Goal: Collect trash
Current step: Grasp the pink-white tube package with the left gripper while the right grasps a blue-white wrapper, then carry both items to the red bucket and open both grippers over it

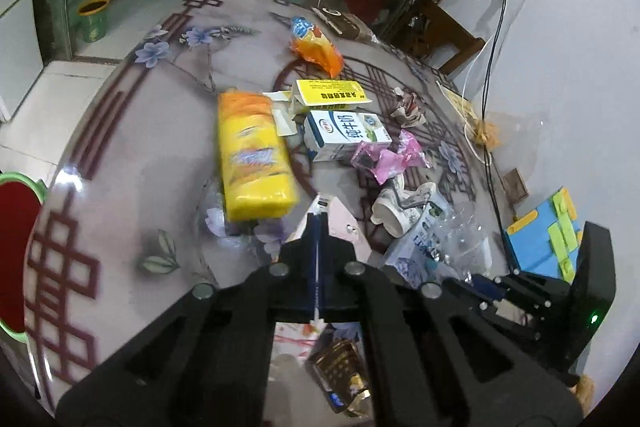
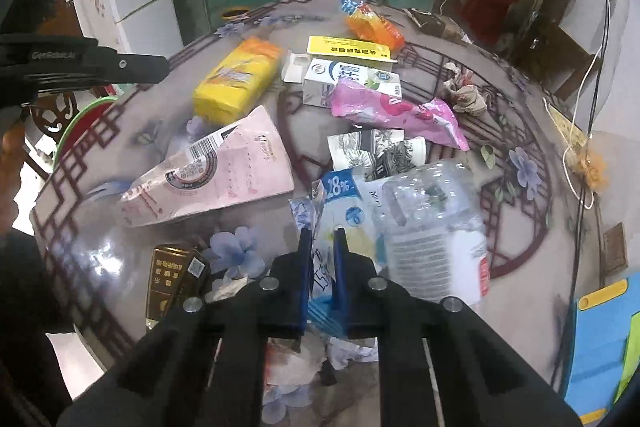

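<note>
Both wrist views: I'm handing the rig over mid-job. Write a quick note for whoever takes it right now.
Left gripper: shut, nothing seen held, pointing at the pink pack.
Right gripper: shut on the blue-and-white wrapper, beside the clear bottle.
Done: that grip only.
Left: yellow tissue pack, milk carton, pink pack and other litter lie on the table.
</note>
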`<state>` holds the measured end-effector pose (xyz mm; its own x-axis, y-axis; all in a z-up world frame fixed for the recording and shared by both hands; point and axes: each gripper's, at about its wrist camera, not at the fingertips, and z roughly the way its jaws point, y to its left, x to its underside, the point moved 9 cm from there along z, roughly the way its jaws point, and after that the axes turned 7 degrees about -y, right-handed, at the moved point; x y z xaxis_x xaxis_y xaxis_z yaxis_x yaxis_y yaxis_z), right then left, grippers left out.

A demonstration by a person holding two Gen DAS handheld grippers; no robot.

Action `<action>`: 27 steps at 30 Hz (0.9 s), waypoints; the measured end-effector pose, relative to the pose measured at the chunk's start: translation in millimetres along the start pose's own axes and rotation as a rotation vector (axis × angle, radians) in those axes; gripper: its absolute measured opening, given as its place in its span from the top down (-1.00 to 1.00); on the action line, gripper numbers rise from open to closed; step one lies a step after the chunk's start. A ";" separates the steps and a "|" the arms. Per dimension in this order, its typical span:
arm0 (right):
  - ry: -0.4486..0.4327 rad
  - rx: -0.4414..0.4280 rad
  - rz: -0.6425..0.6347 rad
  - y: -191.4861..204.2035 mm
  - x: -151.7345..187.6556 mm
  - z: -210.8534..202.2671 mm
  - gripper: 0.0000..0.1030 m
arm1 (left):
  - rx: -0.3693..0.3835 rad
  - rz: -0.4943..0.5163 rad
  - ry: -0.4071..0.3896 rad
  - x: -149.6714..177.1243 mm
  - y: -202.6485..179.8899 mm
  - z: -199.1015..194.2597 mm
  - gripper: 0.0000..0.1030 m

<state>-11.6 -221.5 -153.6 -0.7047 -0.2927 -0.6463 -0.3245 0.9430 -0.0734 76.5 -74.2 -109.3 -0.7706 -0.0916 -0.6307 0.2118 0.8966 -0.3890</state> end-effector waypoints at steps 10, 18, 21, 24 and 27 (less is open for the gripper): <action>-0.130 0.007 0.128 -21.0 -27.0 -23.8 0.86 | -0.042 0.137 0.171 49.3 -14.0 35.8 -0.48; -0.190 0.015 0.269 -51.4 -34.4 -37.5 0.86 | -0.172 0.264 0.277 81.9 -6.4 74.4 -0.35; -0.202 0.016 0.275 -52.9 -35.9 -40.5 0.86 | -0.153 0.218 0.252 75.4 -4.3 69.5 -0.14; -0.213 0.010 0.270 -50.1 -36.7 -42.1 0.86 | -0.126 0.199 0.199 60.3 -10.4 53.9 0.33; -0.230 0.003 0.264 -46.6 -38.4 -46.0 0.86 | -0.091 0.194 0.110 42.6 -18.8 31.0 0.34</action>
<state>1.6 -261.5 -90.5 -0.6035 0.0038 -0.7974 -0.1479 0.9821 0.1166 58.4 -108.4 -149.7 -0.7824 0.1297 -0.6091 0.3115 0.9284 -0.2024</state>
